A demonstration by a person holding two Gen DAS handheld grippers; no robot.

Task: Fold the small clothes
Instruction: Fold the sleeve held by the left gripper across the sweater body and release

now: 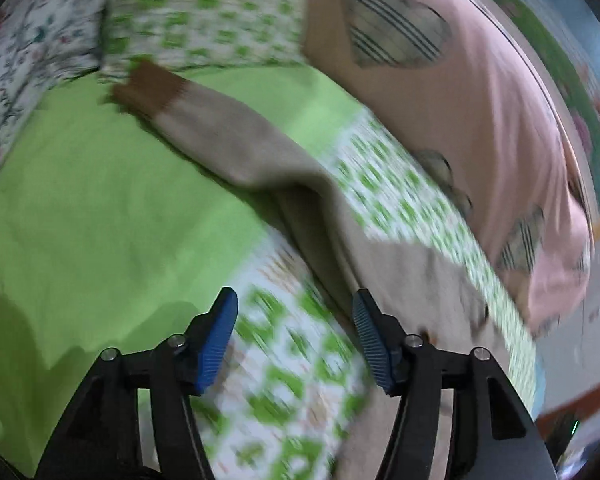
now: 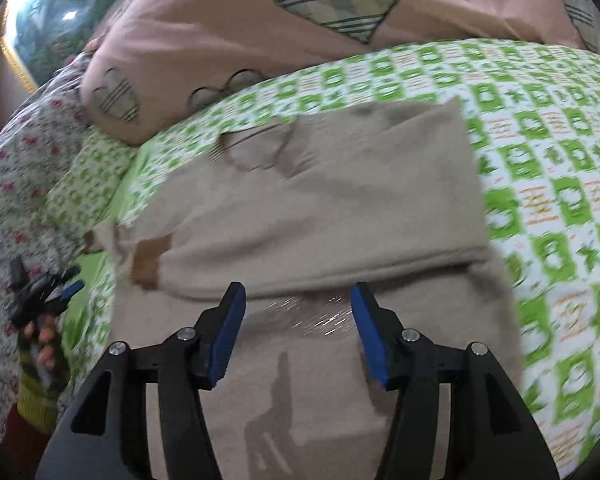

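Nearest to you, your right gripper (image 2: 298, 332) hangs over the small beige knit sweater (image 2: 320, 208), its blue-padded jaws spread wide with nothing between them. Just beyond the tips, a sleeve with a brown cuff (image 2: 148, 258) already lies folded across the body, so the garment looks partly folded. It rests flat on the green-and-white patterned bedsheet (image 2: 540, 160), with the pink pillow with plaid hearts (image 2: 228, 28) farther back.

Your left gripper (image 1: 296, 344) is also spread and empty, hovering low over the sheet at the sweater's side edge (image 1: 332, 248); the other sleeve and its brown cuff (image 1: 152, 88) stretch away from it across the plain green part of the bedding (image 1: 100, 208). The view is blurred, so exact contact cannot be told. From the right wrist camera the left tool shows small at the far left, off the garment.

Expect the knit to be light, soft and floppy: it will sag and drag rather than hold shape. Pinching a doubled edge, such as the hem or the cuff, looks safest, taking both layers so the fold does not slip open.
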